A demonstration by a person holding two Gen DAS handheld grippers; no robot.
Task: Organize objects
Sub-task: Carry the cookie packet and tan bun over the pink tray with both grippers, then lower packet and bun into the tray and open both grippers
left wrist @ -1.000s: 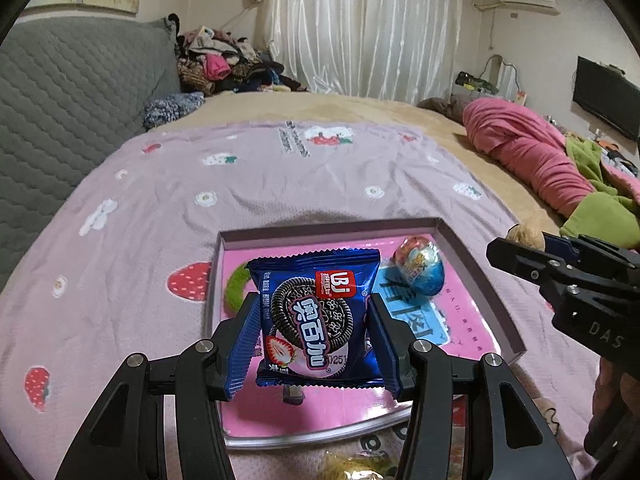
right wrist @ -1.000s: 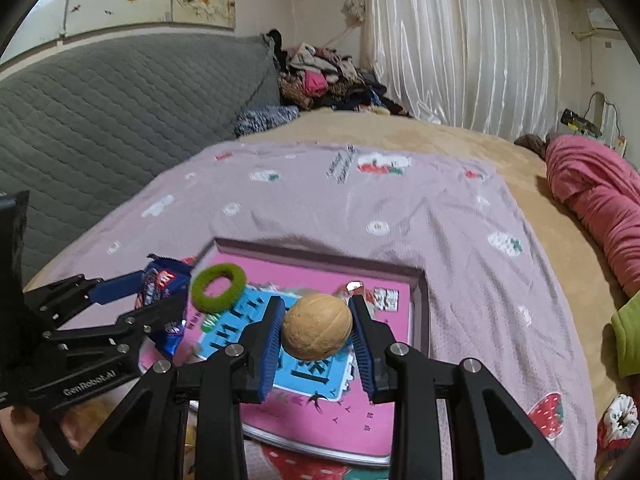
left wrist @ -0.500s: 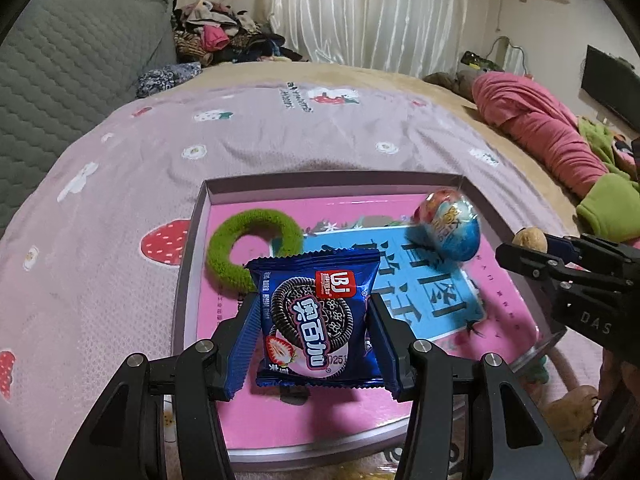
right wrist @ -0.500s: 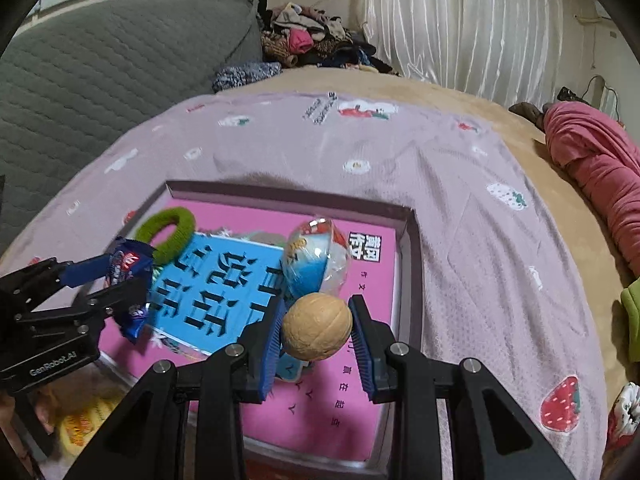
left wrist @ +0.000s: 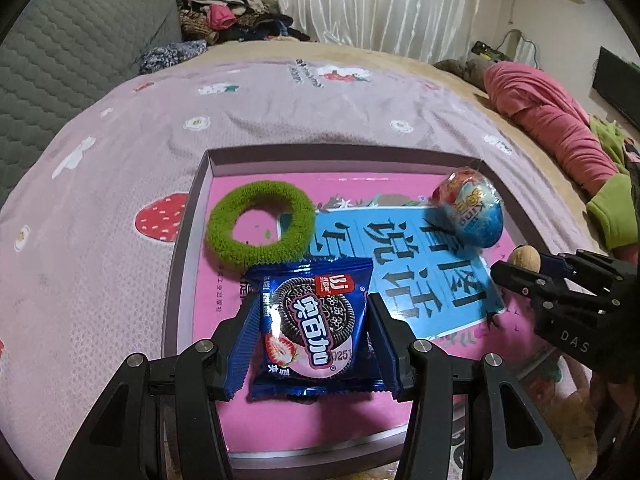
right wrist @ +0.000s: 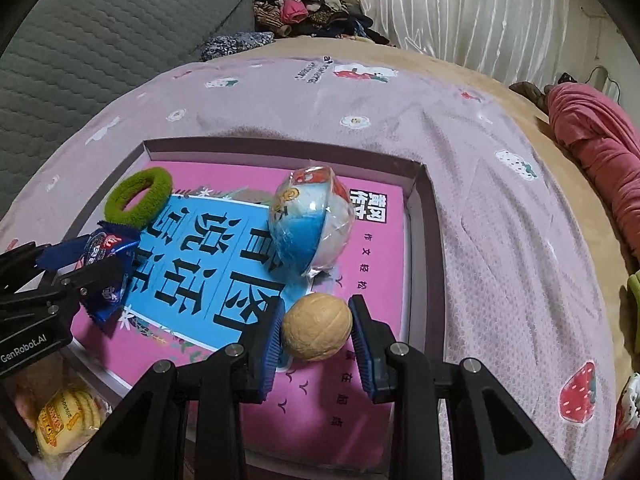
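My left gripper (left wrist: 312, 340) is shut on a blue cookie packet (left wrist: 314, 324), held just above the near left part of a shallow pink-floored box (left wrist: 192, 216). A tan walnut (right wrist: 317, 328) is clamped in my right gripper (right wrist: 317, 330) over the box's near right side (right wrist: 420, 240). Inside the box lie a green fuzzy hair ring (left wrist: 260, 226) at the far left and a foil-wrapped toy egg (left wrist: 470, 210) at the far right. In the right wrist view the ring (right wrist: 138, 198), the egg (right wrist: 312, 224) and the left gripper with its packet (right wrist: 106, 256) show too.
The box rests on a lilac strawberry-print bedspread (left wrist: 280, 104). A yellow snack packet (right wrist: 68, 420) lies by the box's near left corner. A pink blanket (left wrist: 548, 120) and green cloth lie to the right; a grey headboard (left wrist: 60, 52) and a clothes pile stand behind.
Both grippers have sunk toward the box with their loads, so the box, ring and egg now look larger and closer. The grips are unchanged.
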